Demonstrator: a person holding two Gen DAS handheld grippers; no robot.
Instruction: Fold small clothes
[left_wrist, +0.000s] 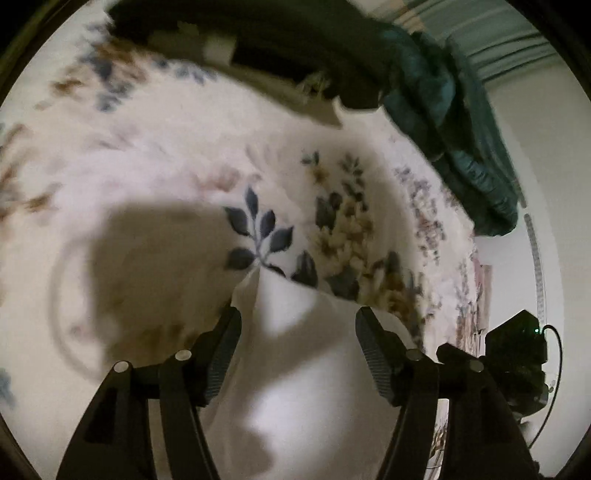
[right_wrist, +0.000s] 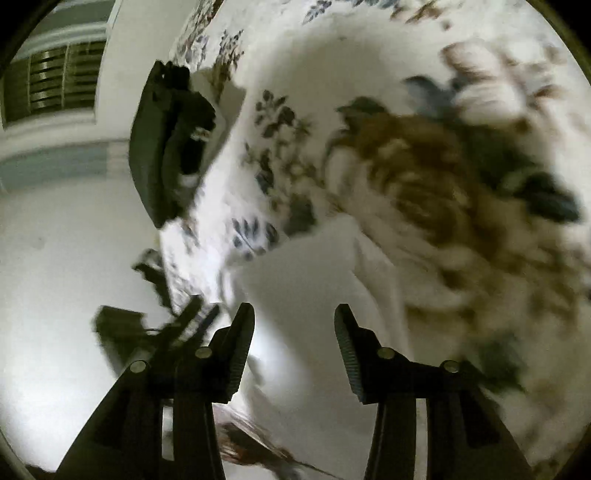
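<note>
A small white garment (left_wrist: 295, 369) lies on the floral bedspread (left_wrist: 166, 155). In the left wrist view it reaches between the fingers of my left gripper (left_wrist: 297, 317), whose jaws stand wide apart just above it. In the right wrist view the same white garment (right_wrist: 306, 266) lies ahead of my right gripper (right_wrist: 294, 314), which is open too, with cloth showing between its fingers. Neither gripper pinches the cloth. The right wrist view is blurred by motion.
A teal garment (left_wrist: 443, 122) and a dark pile (left_wrist: 277, 40) lie at the bedspread's far edge. A black device (left_wrist: 517, 350) sits at the right. In the right wrist view a dark bag (right_wrist: 162, 147) lies at the bed's edge beside a white wall (right_wrist: 55, 240).
</note>
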